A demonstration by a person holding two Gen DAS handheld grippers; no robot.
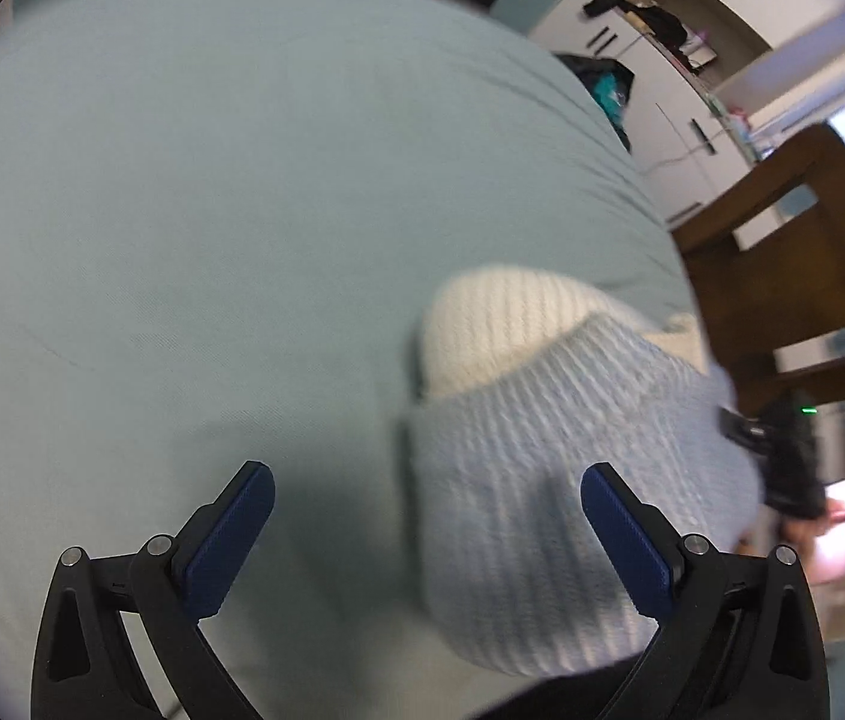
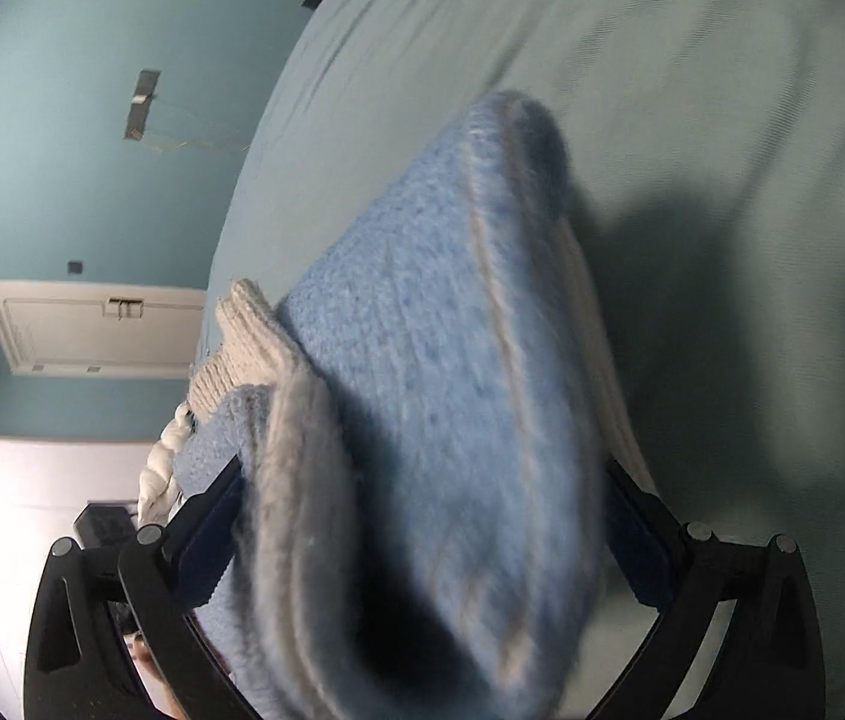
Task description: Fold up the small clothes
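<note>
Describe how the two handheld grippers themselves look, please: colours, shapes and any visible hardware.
The left gripper and the right gripper look alike: black plastic linkage arms with triangular cut-outs, round silver pivot pins at the joints, and two flat fingers faced with dark blue ribbed pads. No cables, markings or sleeves are visible.

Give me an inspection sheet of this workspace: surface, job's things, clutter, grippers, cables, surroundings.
Surface: pale blue-green bed sheet, lightly creased, mostly bare.
Job's things: blue and cream knit garment, bunched near the sheet's edge; in the right wrist view it fills the space between the jaws.
Clutter: dark clothes on a shelf; a dark bag beyond the bed.
Grippers: left gripper open, nothing gripped, jaws over the garment's edge; right gripper wide apart with the knit lying between the jaws, pads mostly hidden.
Cables: thin wire on the teal wall.
Surroundings: wooden chair, white cupboards, white door.
</note>
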